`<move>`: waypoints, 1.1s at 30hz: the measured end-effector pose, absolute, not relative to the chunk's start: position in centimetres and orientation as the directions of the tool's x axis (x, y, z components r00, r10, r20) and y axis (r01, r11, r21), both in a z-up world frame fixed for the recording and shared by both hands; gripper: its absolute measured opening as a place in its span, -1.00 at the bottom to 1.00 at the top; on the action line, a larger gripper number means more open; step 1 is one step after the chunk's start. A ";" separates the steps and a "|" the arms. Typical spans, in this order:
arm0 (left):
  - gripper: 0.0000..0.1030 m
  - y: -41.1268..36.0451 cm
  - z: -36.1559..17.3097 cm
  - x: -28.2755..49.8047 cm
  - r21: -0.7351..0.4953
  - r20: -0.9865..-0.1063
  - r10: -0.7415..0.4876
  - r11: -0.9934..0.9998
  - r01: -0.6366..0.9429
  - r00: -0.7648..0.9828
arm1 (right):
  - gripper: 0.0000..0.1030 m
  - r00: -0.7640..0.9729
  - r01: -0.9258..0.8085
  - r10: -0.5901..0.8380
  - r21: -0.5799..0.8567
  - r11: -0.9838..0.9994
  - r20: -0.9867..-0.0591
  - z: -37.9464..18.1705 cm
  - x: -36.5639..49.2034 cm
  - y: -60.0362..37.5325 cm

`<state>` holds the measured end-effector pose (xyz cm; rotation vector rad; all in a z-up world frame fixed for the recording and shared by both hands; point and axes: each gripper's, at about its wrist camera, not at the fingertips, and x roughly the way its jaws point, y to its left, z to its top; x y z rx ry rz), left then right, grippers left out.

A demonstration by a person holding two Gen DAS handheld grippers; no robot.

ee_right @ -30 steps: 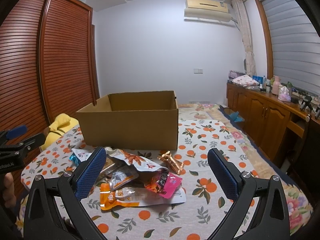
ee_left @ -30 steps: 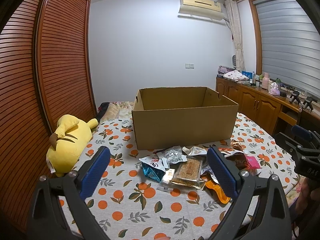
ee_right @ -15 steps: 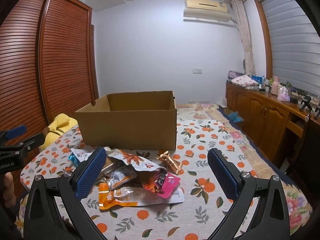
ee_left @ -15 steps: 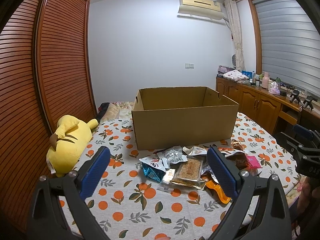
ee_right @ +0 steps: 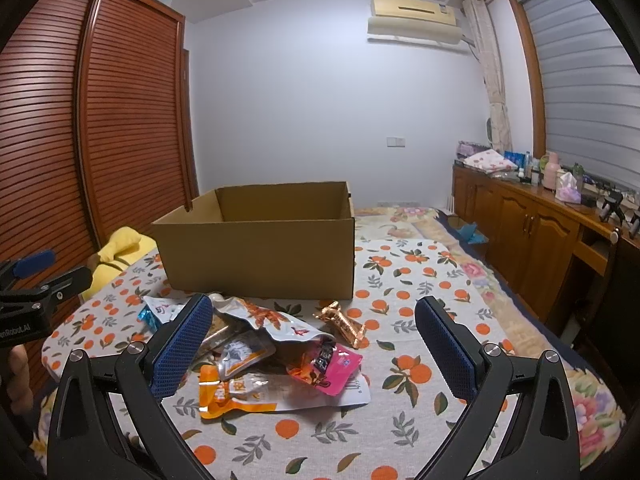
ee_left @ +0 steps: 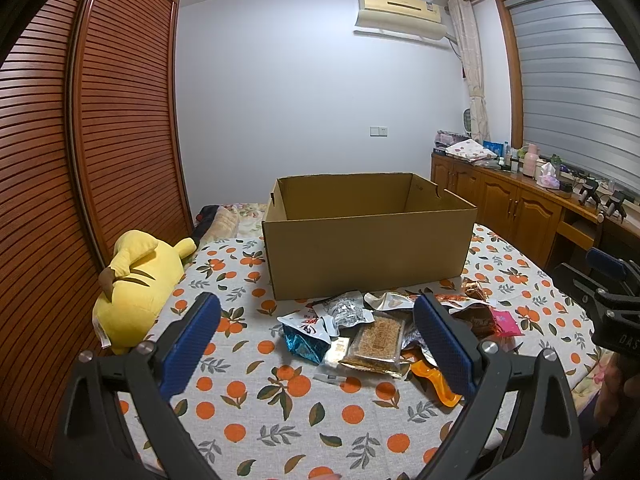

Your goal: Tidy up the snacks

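Surface point(ee_left: 360, 432): cloth with orange-fruit print, filling the lower half of both views. Left tongs point(ee_left: 316, 344) at lower frame, blue pads spread wide, nothing held. Right tongs point(ee_right: 312, 344) likewise spread apart, empty.

Snack pile point(ee_left: 384, 332) lies loose at centre frame just beyond the tips of both tongs, touching neither. Mixed crinkled packets: brown bar in clear wrap point(ee_left: 380, 340), blue foil bag point(ee_left: 306, 342), pink packet point(ee_right: 330, 366), orange pouch point(ee_right: 232, 394), gold wrapper point(ee_right: 344, 324).

Behind the pile, open cardboard box point(ee_left: 368, 244), upright, nothing visible inside.

Left edge: yellow plush toy point(ee_left: 136, 284) against slatted wooden wardrobe doors point(ee_left: 100, 140). Right: wooden cabinets point(ee_right: 532, 232), cluttered on top. Upper right: air conditioner point(ee_left: 400, 12) on white wall.
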<state>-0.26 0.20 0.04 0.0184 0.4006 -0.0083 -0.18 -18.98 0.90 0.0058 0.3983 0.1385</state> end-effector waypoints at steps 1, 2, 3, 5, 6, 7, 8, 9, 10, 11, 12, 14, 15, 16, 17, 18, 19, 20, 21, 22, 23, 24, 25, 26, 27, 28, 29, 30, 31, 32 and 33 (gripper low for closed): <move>0.91 0.2 0.0 -0.3 0.016 -0.391 -0.005 1.000 0.012 0.921 | 1.00 0.912 -0.133 0.135 0.033 0.991 -0.387 0.9 -0.2 -19.0; 0.91 0.2 0.0 -0.3 0.015 -0.390 -0.005 1.000 0.012 0.921 | 1.00 0.912 -0.133 0.135 0.032 0.991 -0.386 0.9 -0.2 -19.0; 0.91 0.2 0.0 -0.3 0.016 -0.390 -0.006 1.000 0.013 0.921 | 1.00 0.912 -0.135 0.137 0.033 0.990 -0.386 0.9 -0.2 -19.0; 0.91 0.2 0.0 -0.3 0.017 -0.390 -0.004 1.000 0.012 0.921 | 1.00 0.912 -0.134 0.136 0.032 0.990 -0.386 0.9 -0.2 -19.0; 0.91 0.2 0.0 -0.3 0.017 -0.391 -0.005 1.000 0.012 0.920 | 1.00 0.913 -0.133 0.135 0.033 0.991 -0.385 0.9 -0.2 -19.0; 0.91 0.1 0.0 -0.3 0.016 -0.391 -0.005 1.000 0.012 0.921 | 1.00 0.912 -0.134 0.136 0.033 0.990 -0.386 0.9 -0.2 -19.0; 0.91 0.1 0.0 -0.3 0.016 -0.391 -0.006 1.000 0.013 0.920 | 1.00 0.912 -0.133 0.136 0.033 0.991 -0.386 0.9 -0.2 -19.0; 0.91 0.1 0.0 -0.3 0.017 -0.391 -0.005 1.000 0.012 0.920 | 1.00 0.913 -0.132 0.134 0.033 0.991 -0.386 0.9 -0.2 -19.0; 0.91 0.1 0.0 -0.3 0.017 -0.391 -0.005 1.000 0.013 0.920 | 1.00 0.913 -0.131 0.134 0.033 0.991 -0.386 0.9 -0.2 -19.0; 0.91 0.1 0.0 -0.3 0.017 -0.390 -0.006 1.000 0.014 0.921 | 1.00 0.913 -0.132 0.135 0.034 0.991 -0.385 0.9 -0.2 -19.0; 0.91 0.0 -0.1 -0.3 0.017 -0.390 -0.007 1.000 0.014 0.921 | 1.00 0.913 -0.132 0.135 0.034 0.991 -0.386 0.9 -0.2 -19.0; 0.91 0.0 -0.1 -0.4 0.018 -0.390 -0.006 1.000 0.014 0.921 | 1.00 0.913 -0.132 0.134 0.033 0.991 -0.385 0.9 -0.2 -19.0; 0.91 0.0 -0.1 -0.3 0.018 -0.391 -0.006 1.000 0.014 0.921 | 1.00 0.913 -0.132 0.135 0.033 0.991 -0.385 0.9 -0.2 -19.0; 0.91 0.0 -0.1 -0.3 0.018 -0.391 -0.006 1.000 0.014 0.920 | 1.00 0.913 -0.132 0.134 0.033 0.991 -0.385 0.9 -0.2 -19.0; 0.91 0.0 -0.1 -0.3 0.018 -0.391 -0.006 1.000 0.014 0.920 | 1.00 0.913 -0.132 0.135 0.034 0.991 -0.385 0.9 -0.2 -19.0; 0.91 0.0 -0.1 -0.4 0.019 -0.391 -0.007 1.000 0.015 0.920 | 1.00 0.913 -0.132 0.135 0.034 0.991 -0.385 0.9 -0.2 -19.0; 0.91 -0.1 -0.1 -0.4 0.019 -0.391 -0.007 1.000 0.015 0.920 | 1.00 0.913 -0.131 0.135 0.035 0.991 -0.385 0.9 -0.2 -19.0; 0.91 0.0 -0.1 -0.4 0.018 -0.391 -0.006 1.000 0.015 0.920 | 1.00 0.913 -0.133 0.136 0.034 0.991 -0.386 0.9 -0.2 -19.0; 0.91 -0.1 -0.1 -0.4 0.018 -0.391 -0.007 1.000 0.015 0.920 | 1.00 0.913 -0.132 0.134 0.033 0.991 -0.385 0.9 -0.2 -19.0; 0.91 -0.1 -0.1 -0.4 0.018 -0.391 -0.007 1.000 0.015 0.920 | 1.00 0.913 -0.132 0.134 0.033 0.991 -0.385 0.9 -0.2 -19.0; 0.91 -0.1 -0.1 -0.4 0.019 -0.391 -0.007 1.000 0.015 0.920 | 1.00 0.913 -0.133 0.135 0.034 0.991 -0.385 0.9 -0.2 -19.0; 0.91 -0.1 -0.1 -0.4 0.019 -0.391 -0.006 1.000 0.015 0.920 | 1.00 0.913 -0.133 0.135 0.034 0.991 -0.385 0.9 -0.2 -19.0; 0.91 -0.1 -0.1 -0.5 0.018 -0.392 -0.007 1.000 0.016 0.920 | 1.00 0.913 -0.132 0.135 0.034 0.991 -0.385 0.9 -0.2 -19.0; 0.91 -0.1 -0.1 -0.5 0.017 -0.392 -0.008 1.000 0.016 0.920 | 1.00 0.913 -0.132 0.135 0.034 0.991 -0.385 0.9 -0.2 -19.0; 0.91 -0.1 -0.1 -0.5 0.018 -0.392 -0.008 1.000 0.016 0.920 | 1.00 0.913 -0.132 0.135 0.034 0.991 -0.385 0.9 -0.2 -19.0; 0.91 -0.3 -0.2 -0.5 0.020 -0.393 -0.008 1.000 0.018 0.919 | 1.00 0.912 -0.133 0.135 0.033 0.991 -0.387 0.9 -0.2 -19.0; 0.91 -0.4 -0.3 -0.4 0.021 -0.395 -0.008 1.000 0.018 0.919 | 1.00 0.912 -0.133 0.135 0.034 0.991 -0.388 0.8 -0.2 -19.0; 0.91 -0.4 -0.5 -0.4 0.022 -0.398 -0.007 1.000 0.018 0.917 | 1.00 0.911 -0.133 0.135 0.033 0.991 -0.390 0.8 -0.1 -19.0; 0.91 -0.5 -0.6 -0.3 0.021 -0.402 -0.009 1.000 0.019 0.916 | 1.00 0.910 -0.133 0.135 0.032 0.991 -0.392 0.7 -0.1 -19.0; 0.91 -0.5 -0.8 -0.2 0.020 -0.407 -0.012 1.000 0.022 0.913 | 1.00 0.909 -0.133 0.134 0.031 0.991 -0.394 0.6 -0.1 -18.9; 0.91 -0.4 -1.0 -0.1 0.020 -0.412 -0.014 1.000 0.024 0.911 | 1.00 0.908 -0.134 0.135 0.031 0.991 -0.398 0.5 -0.1 -18.9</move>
